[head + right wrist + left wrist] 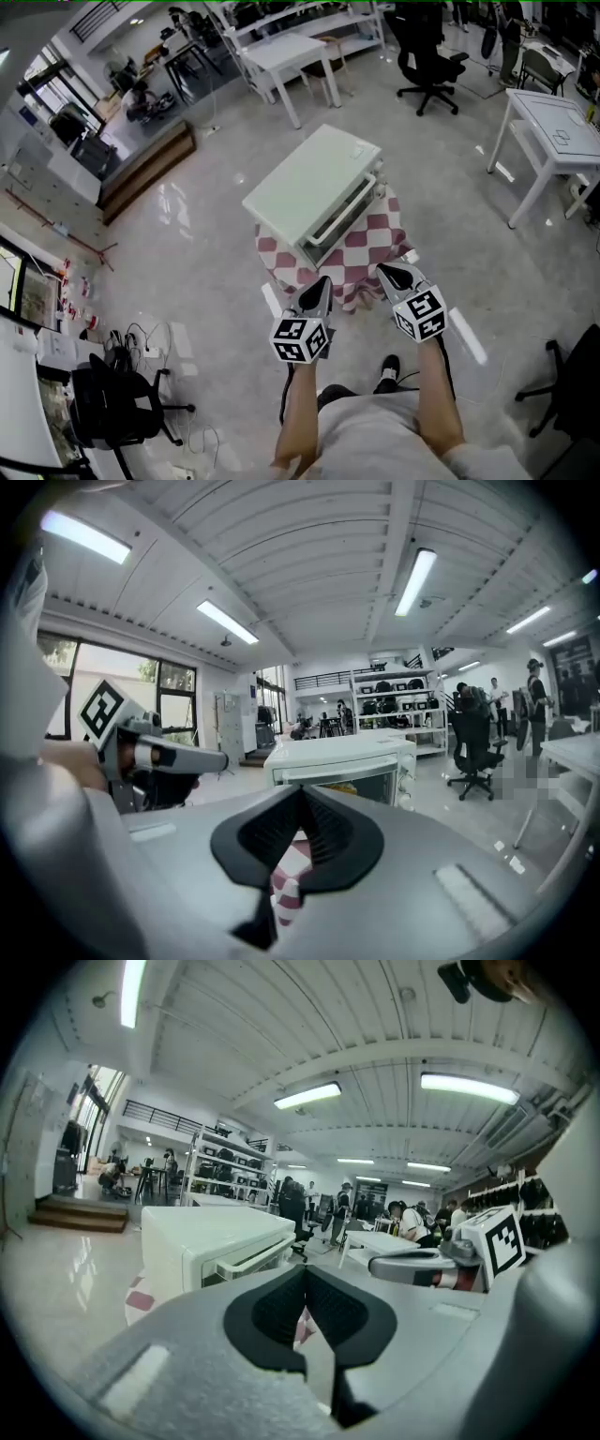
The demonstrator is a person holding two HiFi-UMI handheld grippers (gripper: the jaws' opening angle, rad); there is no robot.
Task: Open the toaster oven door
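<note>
Grippers poised: we hold left gripper (322, 284) and right gripper (389, 272), jaws pressed together and empty, before the closed toaster oven (314, 187) on its checked table (370, 255). Unless they part, we risk glancing off the handle (343, 208) and shoving the oven.

The pale white toaster oven (314, 183) is sitting upright on a red-and-white checked tablecloth (370, 251), its glass door (339, 222) resting shut with a long bar handle (347, 204) running along its upper edge.
</note>
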